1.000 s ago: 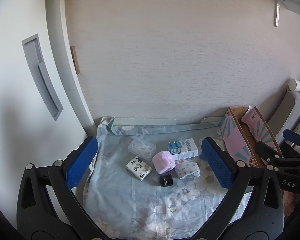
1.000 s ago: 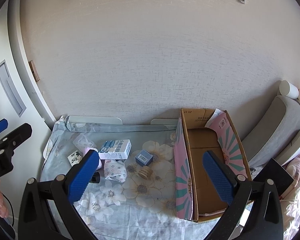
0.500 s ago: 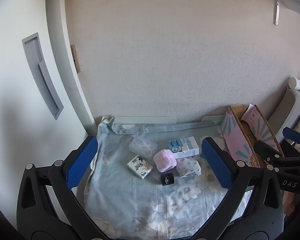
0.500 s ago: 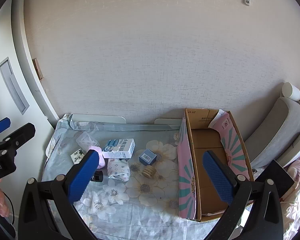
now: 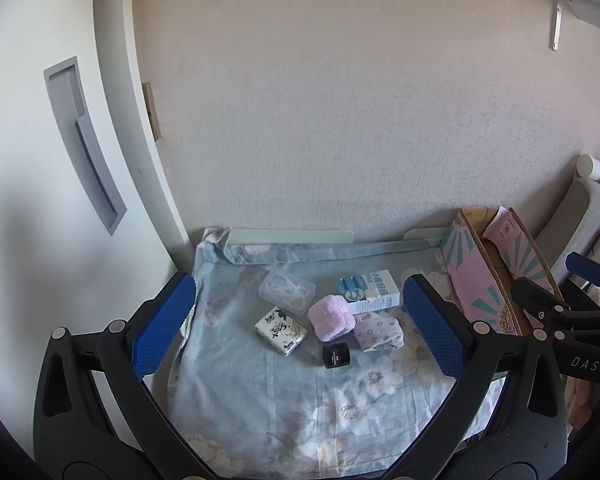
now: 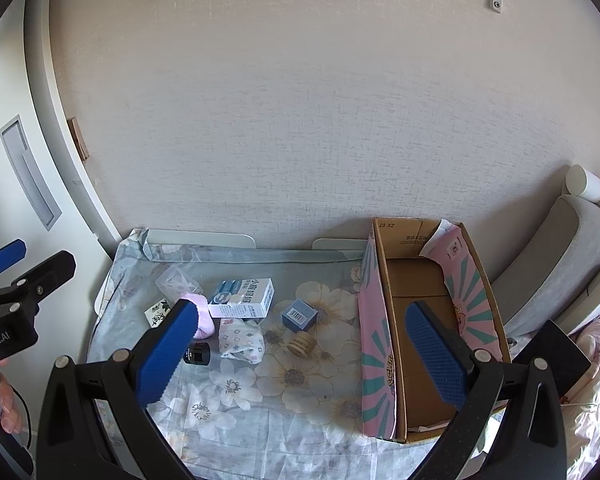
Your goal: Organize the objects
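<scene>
Both the left claw (image 5: 298,328) and the right claw (image 6: 302,350) are wide open and hold nothing, above the table (image 6: 300,400) with its flowered cloth. On the left half of the cloth a clear plastic case (image 5: 287,290), a tissue pack (image 5: 281,325), a pink fluffy roll (image 5: 331,317), a white and blue box (image 5: 369,291), a folded patterned cloth (image 5: 378,330) and a small black jar (image 5: 336,355) lie close together. A small blue box (image 6: 299,313) and a wooden jar (image 6: 301,344) sit between this group and the open cardboard box (image 6: 418,280) at the right, which is empty.
</scene>
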A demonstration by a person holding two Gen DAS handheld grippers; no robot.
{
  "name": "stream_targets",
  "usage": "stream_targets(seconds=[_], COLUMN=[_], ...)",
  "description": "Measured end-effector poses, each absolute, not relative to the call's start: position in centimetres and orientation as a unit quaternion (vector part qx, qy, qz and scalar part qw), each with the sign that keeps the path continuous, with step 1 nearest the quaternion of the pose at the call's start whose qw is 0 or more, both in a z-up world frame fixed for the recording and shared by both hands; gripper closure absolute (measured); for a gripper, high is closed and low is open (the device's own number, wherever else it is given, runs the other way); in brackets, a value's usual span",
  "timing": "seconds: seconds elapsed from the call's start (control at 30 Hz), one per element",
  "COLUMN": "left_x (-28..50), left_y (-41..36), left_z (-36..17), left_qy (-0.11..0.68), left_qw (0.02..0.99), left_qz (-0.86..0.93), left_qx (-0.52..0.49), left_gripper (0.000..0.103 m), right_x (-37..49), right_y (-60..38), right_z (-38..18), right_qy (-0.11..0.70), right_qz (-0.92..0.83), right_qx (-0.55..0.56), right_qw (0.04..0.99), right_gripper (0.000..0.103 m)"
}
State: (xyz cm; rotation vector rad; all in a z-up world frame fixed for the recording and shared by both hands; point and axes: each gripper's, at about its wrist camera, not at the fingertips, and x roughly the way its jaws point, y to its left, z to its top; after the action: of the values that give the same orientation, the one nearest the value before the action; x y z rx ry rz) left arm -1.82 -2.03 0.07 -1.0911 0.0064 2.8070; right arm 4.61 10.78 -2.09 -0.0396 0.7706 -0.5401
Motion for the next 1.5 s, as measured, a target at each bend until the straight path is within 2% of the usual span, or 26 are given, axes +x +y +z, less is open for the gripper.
stream_targets(seconds=[0.57, 0.9, 1.2, 1.5], left_x=[-2.4, -4.6, -6.8, -9.9], left_y=[-3.8, -5.7, -5.6, -4.7], left_z=[-0.6, -5.6, -12.3, -18.4], left_qy=[0.012, 0.021, 0.028, 0.05], left_qw=[0.099, 0.129, 0.155, 0.18], left_qz=[0.924, 0.89, 0.861, 0.837], left_qx=[-0.369, -0.436, -0.484, -0.515], left_gripper=[0.0, 0.0, 0.0, 0.0], right_x=[5.1, 7.8, 12.5, 18.1], right_y=[10.5, 8.9, 7.3, 5.9], right_z=[-1.9, -1.8, -6.1, -13.6], right_qy=[0.38, 0.419, 0.482, 0.542], right_qz=[-0.254, -0.202, -0.195, -0.216], right_qx=[-0.012, -0.017, 0.035, 0.095], right_qw=[0.889, 0.885, 0.854, 0.807], right_gripper=[0.0, 0.0, 0.0, 0.0])
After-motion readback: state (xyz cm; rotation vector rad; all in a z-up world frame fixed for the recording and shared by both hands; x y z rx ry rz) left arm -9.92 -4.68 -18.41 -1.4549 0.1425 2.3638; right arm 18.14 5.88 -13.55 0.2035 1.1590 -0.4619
